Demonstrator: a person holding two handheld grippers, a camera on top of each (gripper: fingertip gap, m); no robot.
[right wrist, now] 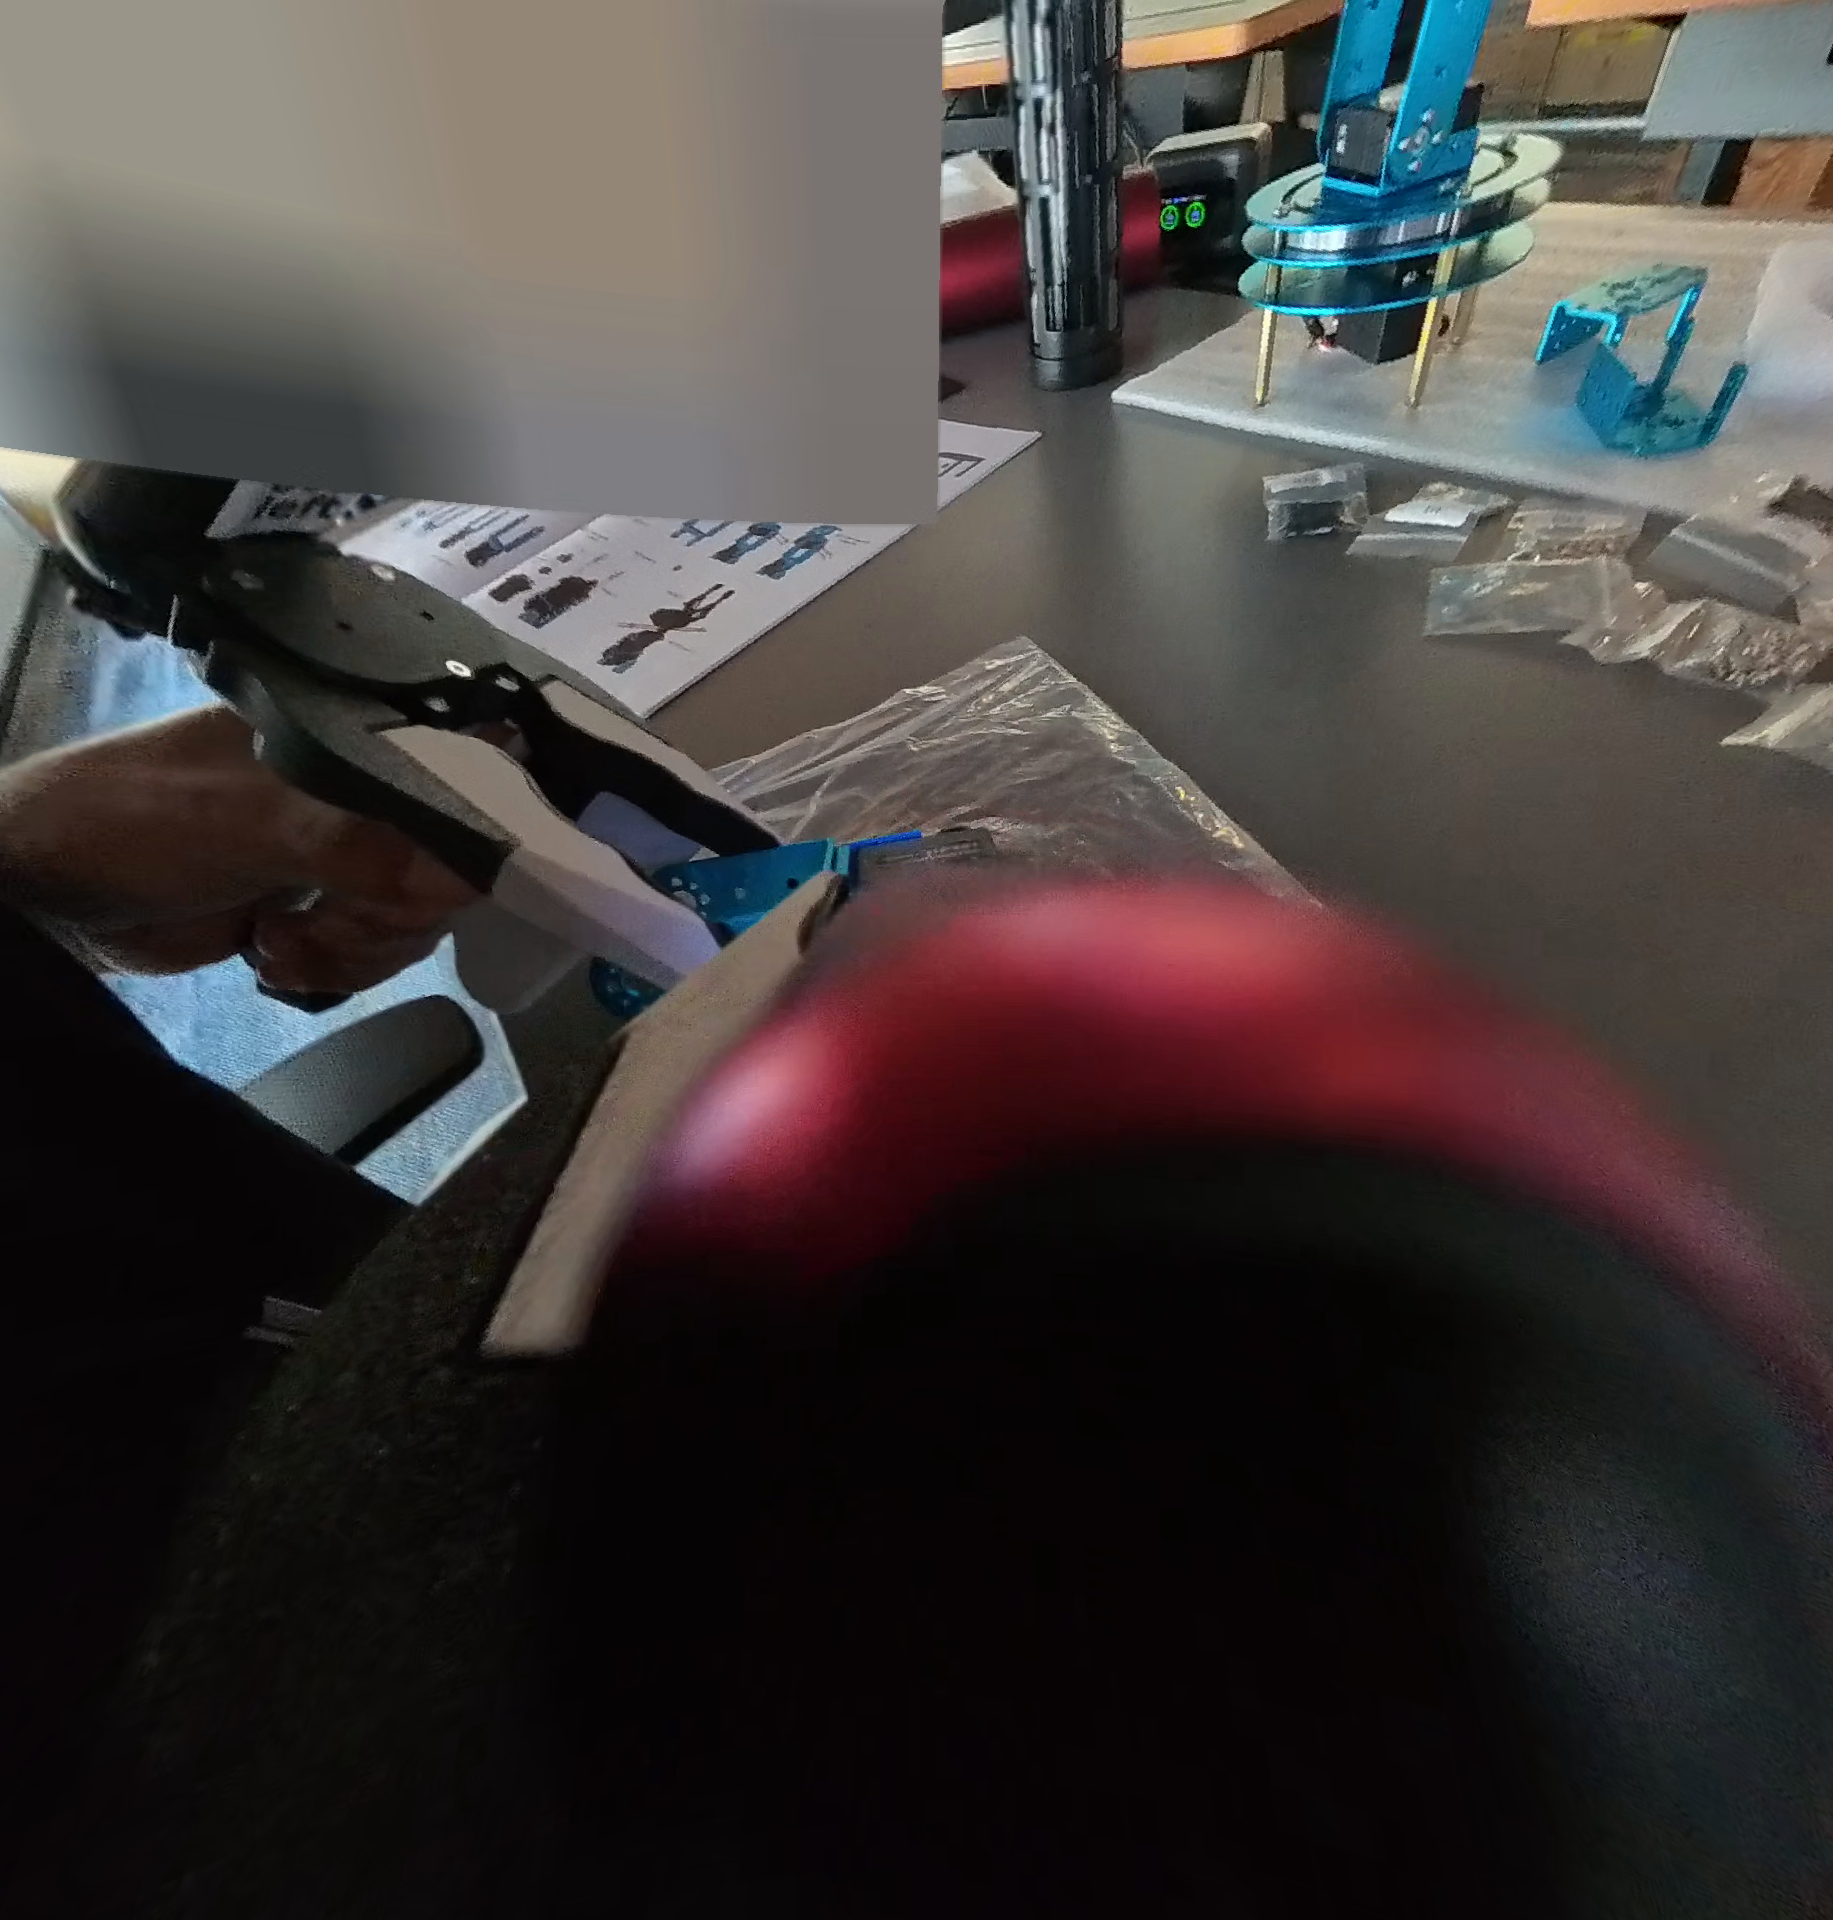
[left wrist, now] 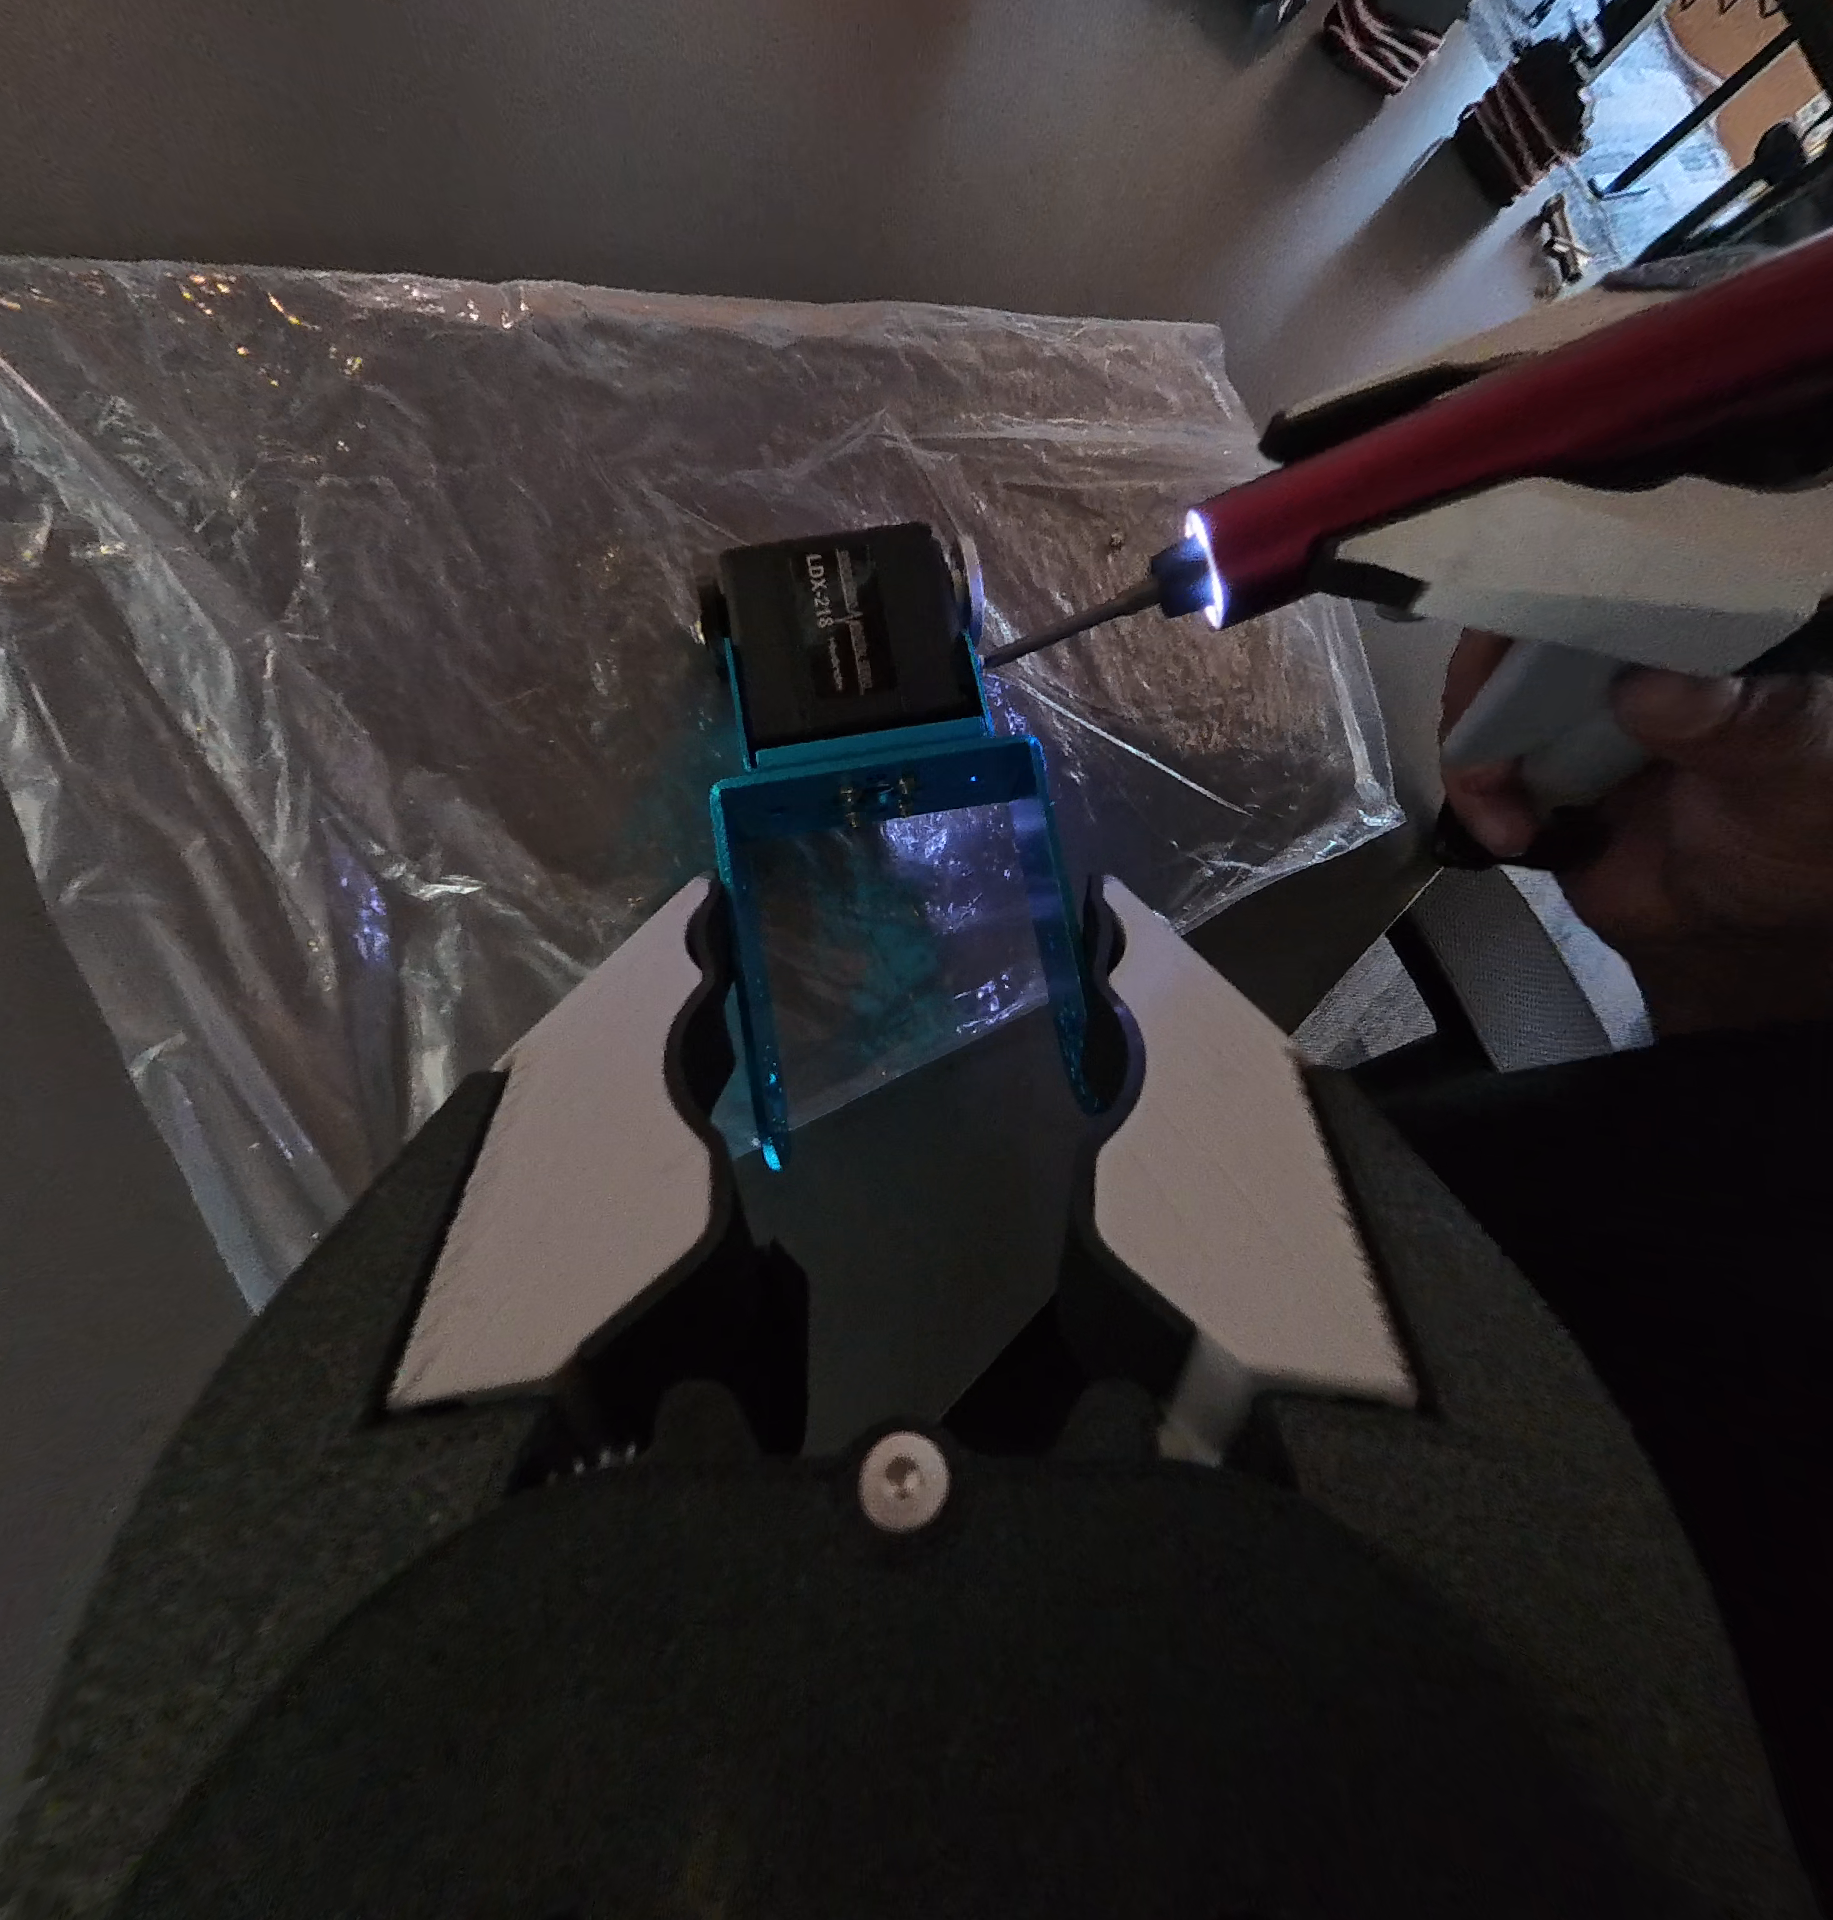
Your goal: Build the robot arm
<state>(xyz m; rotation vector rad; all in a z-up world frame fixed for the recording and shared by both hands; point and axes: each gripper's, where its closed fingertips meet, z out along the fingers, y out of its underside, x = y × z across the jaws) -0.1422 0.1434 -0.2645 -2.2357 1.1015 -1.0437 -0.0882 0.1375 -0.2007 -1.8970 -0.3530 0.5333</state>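
Observation:
My left gripper [left wrist: 907, 997] is shut on a blue U-shaped metal bracket [left wrist: 891, 800], its two fingers pressing the bracket's side arms. A black servo block [left wrist: 844, 639] sits in a second blue bracket at the far end, held above a clear plastic bag [left wrist: 424, 623]. My right gripper is shut on a red electric screwdriver [left wrist: 1463, 457] with its front light on; its thin bit [left wrist: 1057, 632] touches the right side of the servo bracket. In the right wrist view the red screwdriver [right wrist: 1099, 1039] fills the middle and hides the fingertips; the left gripper [right wrist: 621, 894] with the blue bracket [right wrist: 756, 883] shows at left.
A dark table [right wrist: 1411, 831] carries a half-built blue robot base [right wrist: 1395, 197], a loose blue bracket pair [right wrist: 1639, 353] on a white foam sheet, several small bags of parts [right wrist: 1618, 582], a printed instruction sheet [right wrist: 663, 592], and a black cylinder [right wrist: 1068, 197]. A person's hand [left wrist: 1670, 810] holds the right gripper's handle.

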